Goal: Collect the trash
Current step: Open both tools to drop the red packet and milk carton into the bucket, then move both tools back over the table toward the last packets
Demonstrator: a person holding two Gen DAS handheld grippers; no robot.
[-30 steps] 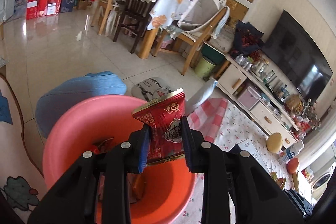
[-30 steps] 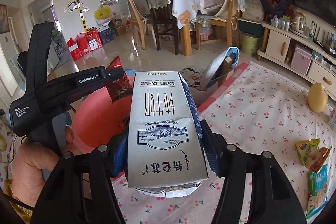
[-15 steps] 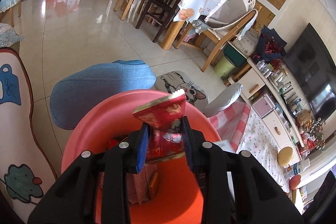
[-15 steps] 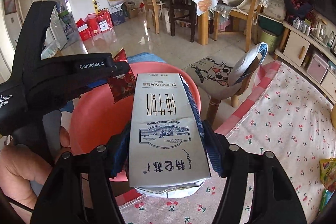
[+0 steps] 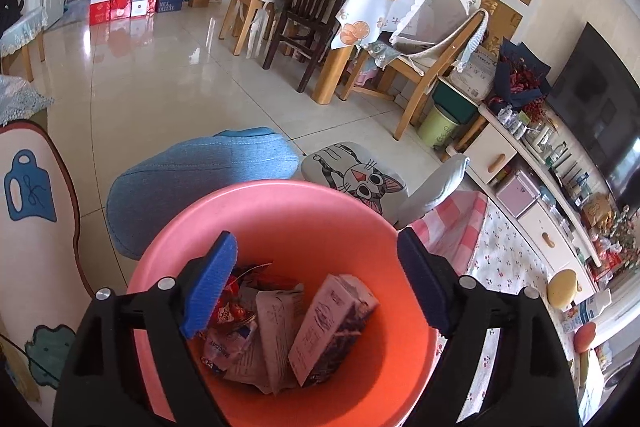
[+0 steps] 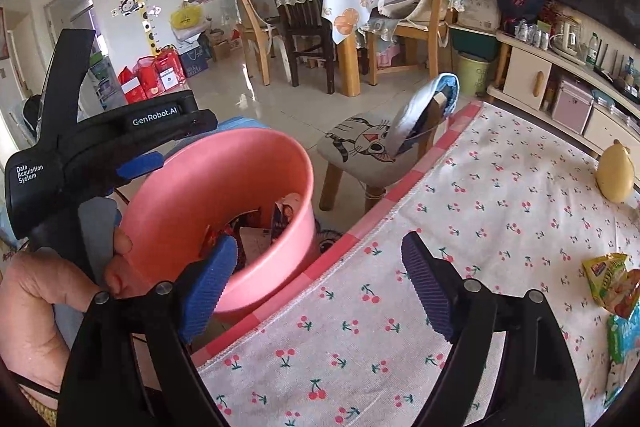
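Note:
A pink plastic basin stands beside the table and holds several wrappers and cartons. A milk carton leans upright inside it; a red snack wrapper lies at its left. My left gripper hangs over the basin, its jaws opening with nothing between them. My right gripper is over the table's corner by the basin, jaws opening, nothing between them. The left gripper's body and the hand holding it show at the left of the right wrist view.
A cherry-print tablecloth covers the table, with snack packets at its right edge and a yellow fruit farther back. A cat-print stool and a blue cushion stand behind the basin. Dining chairs stand beyond.
Both grippers have opened. The red wrapper left the left gripper and the milk carton left the right gripper; both now lie in the basin. The right gripper sank a little.

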